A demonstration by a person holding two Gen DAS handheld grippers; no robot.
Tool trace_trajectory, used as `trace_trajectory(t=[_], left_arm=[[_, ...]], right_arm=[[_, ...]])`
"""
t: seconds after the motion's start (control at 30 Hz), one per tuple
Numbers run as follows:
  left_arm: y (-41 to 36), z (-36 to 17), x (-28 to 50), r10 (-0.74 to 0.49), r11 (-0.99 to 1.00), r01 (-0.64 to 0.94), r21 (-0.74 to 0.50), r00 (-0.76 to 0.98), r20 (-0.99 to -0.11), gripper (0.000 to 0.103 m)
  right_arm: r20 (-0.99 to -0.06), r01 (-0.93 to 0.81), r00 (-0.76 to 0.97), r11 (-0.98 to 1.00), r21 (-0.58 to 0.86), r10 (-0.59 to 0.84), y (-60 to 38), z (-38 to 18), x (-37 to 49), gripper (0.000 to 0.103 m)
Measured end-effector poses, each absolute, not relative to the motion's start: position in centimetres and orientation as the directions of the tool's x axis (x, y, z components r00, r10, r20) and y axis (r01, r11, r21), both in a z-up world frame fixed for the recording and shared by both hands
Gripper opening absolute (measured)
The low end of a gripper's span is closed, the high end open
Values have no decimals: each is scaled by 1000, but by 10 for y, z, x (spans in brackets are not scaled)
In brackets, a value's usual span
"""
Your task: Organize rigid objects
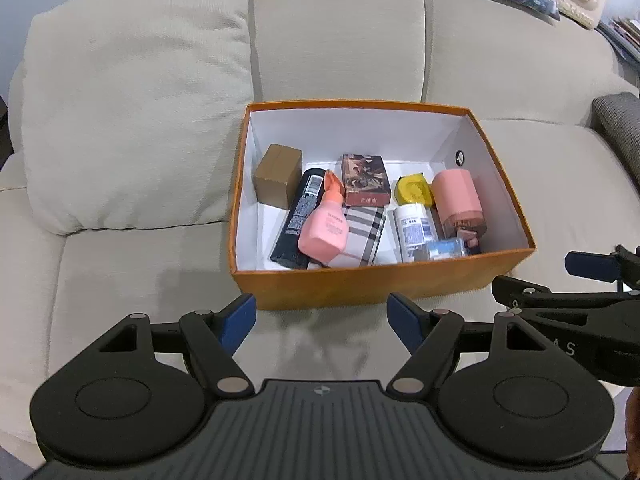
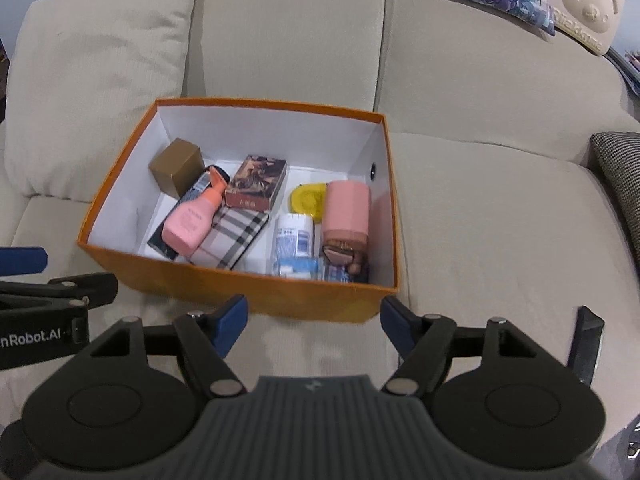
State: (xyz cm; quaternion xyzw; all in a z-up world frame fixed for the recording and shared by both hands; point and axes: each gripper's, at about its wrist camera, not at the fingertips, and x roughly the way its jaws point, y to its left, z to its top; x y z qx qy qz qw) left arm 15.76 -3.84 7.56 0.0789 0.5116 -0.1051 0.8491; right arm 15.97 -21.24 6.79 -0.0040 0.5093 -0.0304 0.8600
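Both grippers' fingers [image 1: 240, 320] [image 2: 228, 322] spread wide (holding nothing), orange box [image 1: 360, 284] just beyond.

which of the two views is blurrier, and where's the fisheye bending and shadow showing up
Right wrist view is softer: the orange box front wall and the white bottle label smear. Left wrist view is crisper; the barcode on the black tube is visible. Both views bow the sofa cushions and darken at the corners. Left wrist view shows a soft shadow on the seat before the open left tool.
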Motion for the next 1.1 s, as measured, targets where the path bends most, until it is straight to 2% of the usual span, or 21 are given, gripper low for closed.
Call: trace_trajectory(t=[0.47, 0.67, 1.1], left_arm=[[-38, 71, 146, -100, 970, 244, 7, 421, -902, 87], [-33, 67, 149, -133, 974, 223, -44, 403, -905, 87], [-35, 61, 148, -70, 974, 226, 28, 414, -908, 89]], right_arm=[[-877, 35, 477, 998, -56, -67, -203, 68, 145, 78], [-875, 33, 479, 998, -59, -67, -204, 66, 144, 78], [-874, 28, 479, 997, -74, -78, -203, 59, 142, 78]])
